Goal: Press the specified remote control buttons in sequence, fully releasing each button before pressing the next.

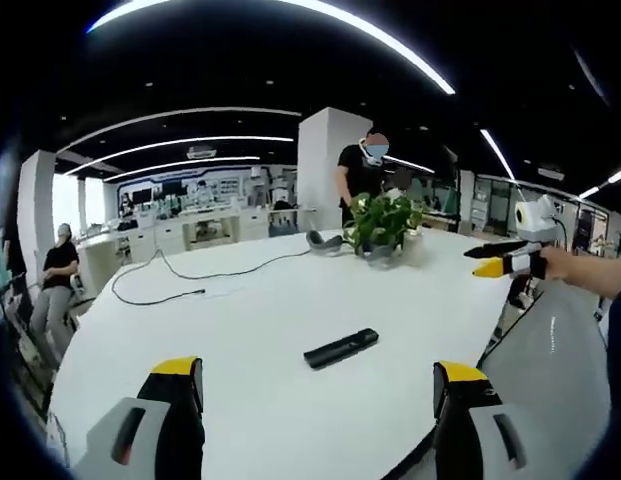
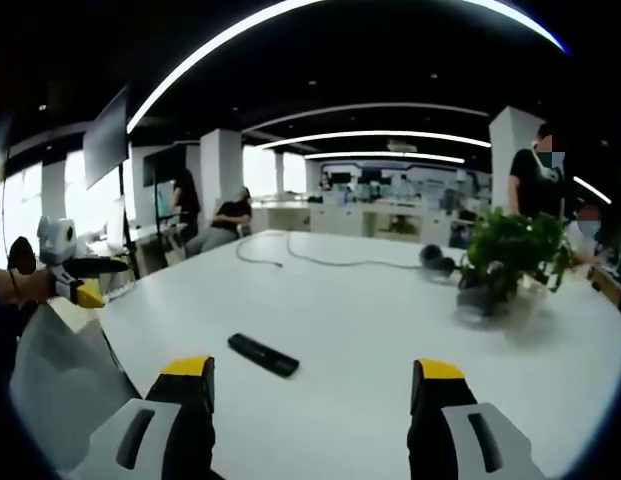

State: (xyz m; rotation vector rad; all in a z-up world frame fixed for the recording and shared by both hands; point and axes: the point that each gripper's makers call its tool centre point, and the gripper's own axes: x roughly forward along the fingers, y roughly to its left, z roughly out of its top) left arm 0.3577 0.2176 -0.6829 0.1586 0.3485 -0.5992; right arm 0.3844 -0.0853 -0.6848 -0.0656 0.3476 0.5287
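A slim black remote control (image 1: 340, 348) lies flat on the white table (image 1: 240, 330), with nothing touching it. My left gripper (image 1: 318, 385) hovers just short of it, open, jaws wide apart and empty. In the right gripper view the remote control (image 2: 263, 355) lies a little left of centre, beyond my right gripper (image 2: 312, 385), which is also open and empty. The right gripper (image 1: 485, 260) also reaches in from the right of the left gripper view, off the table's edge. The left gripper (image 2: 90, 280) appears at the left of the right gripper view, held by a hand.
A potted green plant (image 1: 383, 225) stands at the table's far side beside a dark headset (image 1: 325, 242). A black cable (image 1: 190, 275) trails across the far left of the tabletop. A person (image 1: 362, 170) stands behind the plant; another person (image 1: 55, 270) sits at the left.
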